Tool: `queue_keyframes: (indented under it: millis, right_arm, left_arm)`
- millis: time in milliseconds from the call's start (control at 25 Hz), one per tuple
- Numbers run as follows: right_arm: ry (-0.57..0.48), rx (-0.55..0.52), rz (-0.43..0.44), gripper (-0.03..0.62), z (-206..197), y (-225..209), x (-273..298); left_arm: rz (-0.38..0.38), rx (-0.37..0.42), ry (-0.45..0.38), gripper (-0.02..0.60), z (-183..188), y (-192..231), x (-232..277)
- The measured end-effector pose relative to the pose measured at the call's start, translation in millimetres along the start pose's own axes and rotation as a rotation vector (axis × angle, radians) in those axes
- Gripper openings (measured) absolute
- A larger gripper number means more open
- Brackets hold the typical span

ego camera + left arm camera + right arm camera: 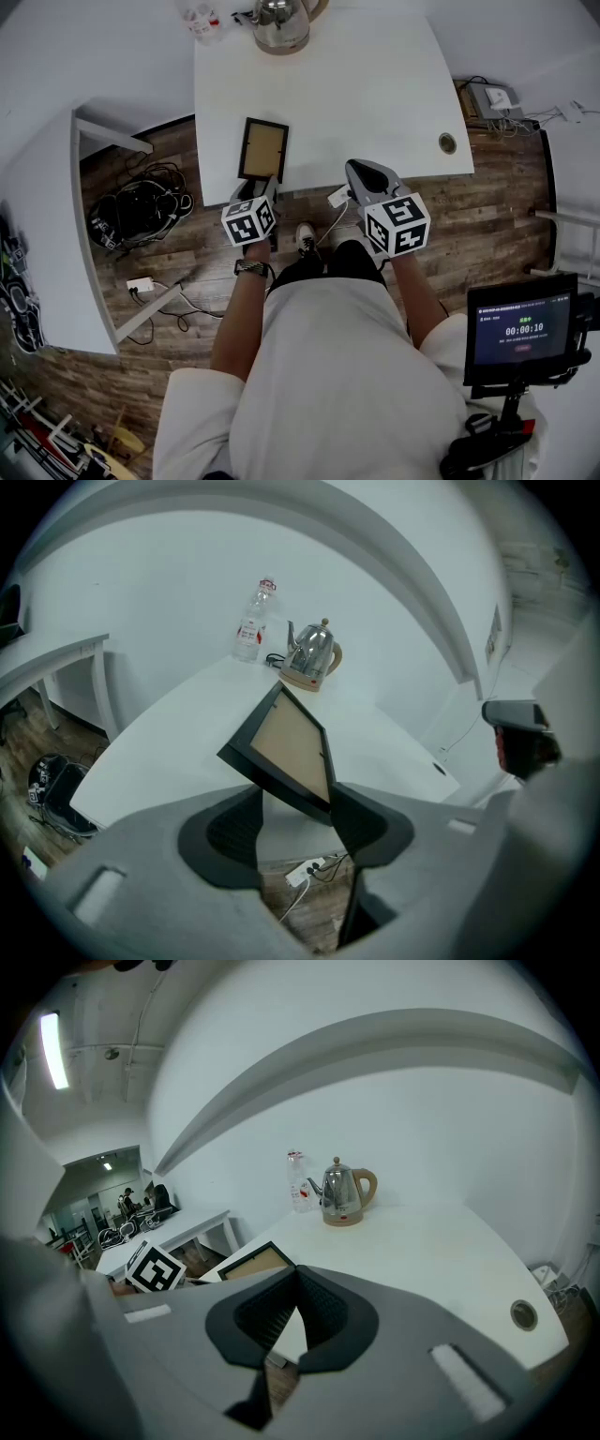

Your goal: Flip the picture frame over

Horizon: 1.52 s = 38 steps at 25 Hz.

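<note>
The picture frame (262,148), black-edged with its tan side up, lies flat on the white table (375,94) near the front edge. My left gripper (273,187) is at the frame's near edge. In the left gripper view, the frame (291,752) has its near corner between the jaws of my left gripper (297,799). The jaws stand open; the right one is at the corner and the left one is clear of it. My right gripper (356,169) hovers at the table's front edge to the right of the frame (246,1265). Its tips (298,1274) meet, shut on nothing.
A steel kettle (281,23) and a plastic bottle (202,19) stand at the table's far edge. A cable hole (447,142) sits at the right end. Another white table (37,234) is to the left, and cables and a power strip (337,195) lie on the wood floor.
</note>
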State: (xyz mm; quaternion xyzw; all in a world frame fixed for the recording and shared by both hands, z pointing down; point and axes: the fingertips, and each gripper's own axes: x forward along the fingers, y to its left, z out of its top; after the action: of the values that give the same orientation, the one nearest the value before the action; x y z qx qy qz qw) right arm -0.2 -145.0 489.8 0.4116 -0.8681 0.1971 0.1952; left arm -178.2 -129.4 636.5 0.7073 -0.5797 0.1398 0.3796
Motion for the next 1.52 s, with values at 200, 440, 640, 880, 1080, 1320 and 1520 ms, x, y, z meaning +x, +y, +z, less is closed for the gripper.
queue_keyframes:
  millis: [200, 440, 640, 880, 1080, 1320, 1520]
  right_arm:
    - [-0.01, -0.008, 0.003, 0.002, 4, 1, 1]
    - [-0.021, -0.017, 0.01, 0.002, 11, 2, 4]
    - [-0.041, -0.022, 0.022, 0.002, 19, 6, 6]
    - [-0.1, -0.033, 0.031, 0.002, 45, 9, 6]
    - [-0.159, -0.076, 0.042, 0.002, 75, 14, 4]
    - [-0.235, -0.132, 0.044, 0.002, 113, 22, -6]
    - [-0.299, -0.142, 0.052, 0.002, 139, 30, -17]
  left_arm:
    - [0.061, 0.035, 0.0, 0.267, -3, 11, -4]
    - [0.119, 0.103, 0.019, 0.335, 0, 21, -10]
    - [0.137, 0.149, -0.045, 0.345, 20, 22, -19]
    - [0.087, 0.34, -0.218, 0.163, 86, -7, -50]
    - [0.074, 0.432, -0.379, 0.003, 141, -32, -85]
    - [0.034, 0.522, -0.497, 0.003, 188, -71, -119]
    - [0.032, 0.593, -0.546, 0.003, 214, -92, -140]
